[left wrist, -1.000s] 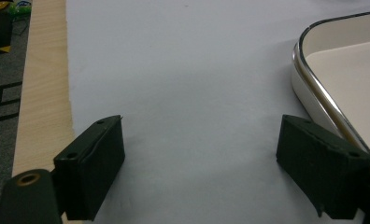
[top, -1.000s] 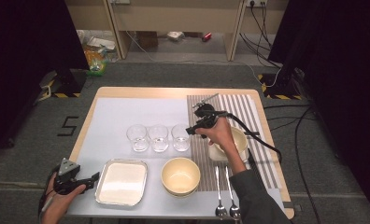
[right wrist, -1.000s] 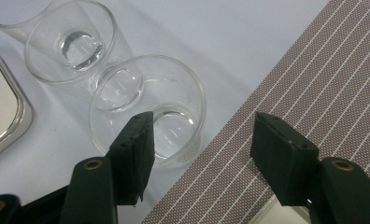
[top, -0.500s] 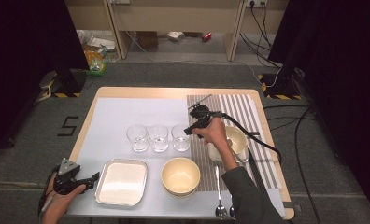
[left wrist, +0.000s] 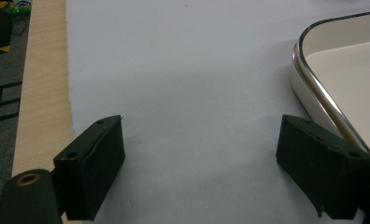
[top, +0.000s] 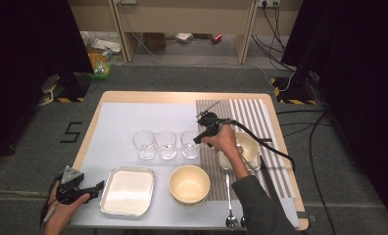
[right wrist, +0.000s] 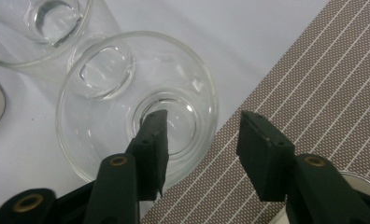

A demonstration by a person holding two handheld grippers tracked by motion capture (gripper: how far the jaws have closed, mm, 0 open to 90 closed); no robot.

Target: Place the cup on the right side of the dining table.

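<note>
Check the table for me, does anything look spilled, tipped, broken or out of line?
Nothing stands out. The three clear drinking glasses stand upright in a row, the cream round bowl and the white metal-rimmed tray sit flat, and two metal spoons lie on the striped brown placemat.

The high view looks down from the near side, while both gripper views sit close above the table (top: pixel 133 115).

Bright even overhead light, dark surroundings, close foregrounds soft.
</note>
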